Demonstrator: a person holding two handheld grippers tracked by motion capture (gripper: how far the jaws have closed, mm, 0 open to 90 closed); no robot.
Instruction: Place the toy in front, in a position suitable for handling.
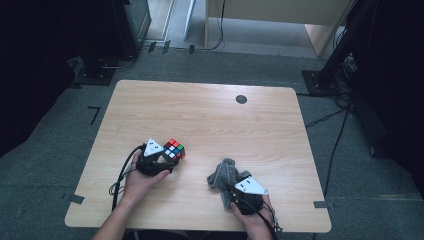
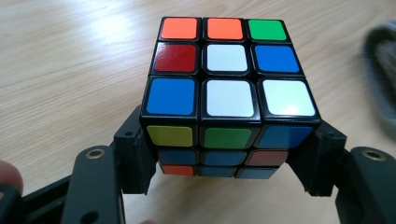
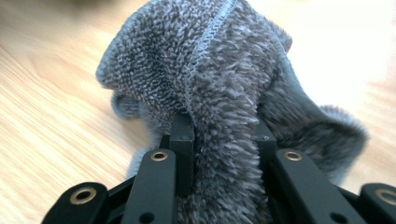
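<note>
A scrambled Rubik's cube (image 1: 174, 149) (image 2: 227, 84) is at the left of the wooden table (image 1: 210, 115), close over its surface. My left gripper (image 1: 171, 158) (image 2: 229, 161) is shut on it, a black jaw pressed against each side of the cube's lower layers. Right of centre near the front edge lies a crumpled grey fluffy cloth (image 1: 225, 172) (image 3: 210, 70). My right gripper (image 1: 231, 184) (image 3: 224, 135) is shut on a bunched fold of this cloth, and the pile hides the jaw tips.
A small black round mark (image 1: 241, 99) sits on the far part of the table. Around the table are grey carpet, dark stands at the back left and right, and cables (image 1: 330, 117) on the floor at the right.
</note>
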